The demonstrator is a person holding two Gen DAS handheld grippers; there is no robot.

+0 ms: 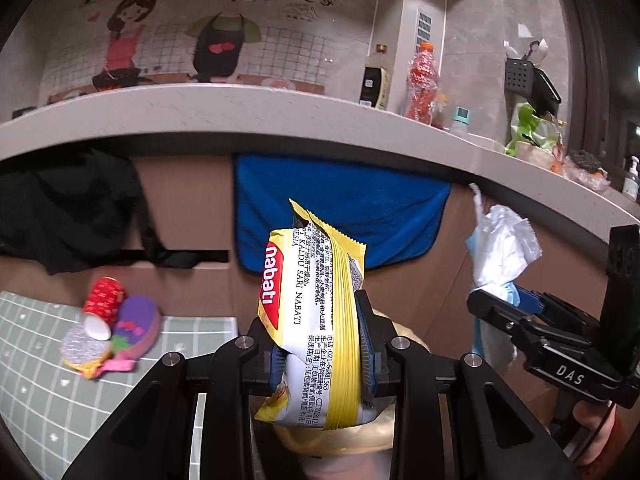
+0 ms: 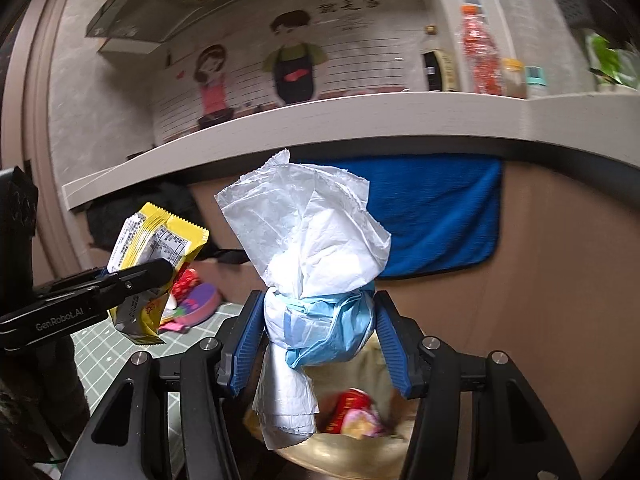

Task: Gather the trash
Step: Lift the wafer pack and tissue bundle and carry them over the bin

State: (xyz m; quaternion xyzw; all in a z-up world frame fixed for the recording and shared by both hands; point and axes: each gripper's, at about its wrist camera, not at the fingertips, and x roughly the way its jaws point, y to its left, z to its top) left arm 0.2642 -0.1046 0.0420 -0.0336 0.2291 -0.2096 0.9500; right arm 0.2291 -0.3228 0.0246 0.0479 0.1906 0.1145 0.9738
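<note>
Yellow snack wrapper (image 1: 316,312) pinched in left gripper (image 1: 324,354) jaws; crumpled white-and-blue tissue wad (image 2: 320,276) pinched in right gripper (image 2: 320,340) jaws.

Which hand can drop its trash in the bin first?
Probably the right. The right gripper holds the crumpled white and blue wad almost straight above the open bin, where trash already lies. The left gripper holds the yellow wrapper over the bin too, but less of it shows there.
</note>
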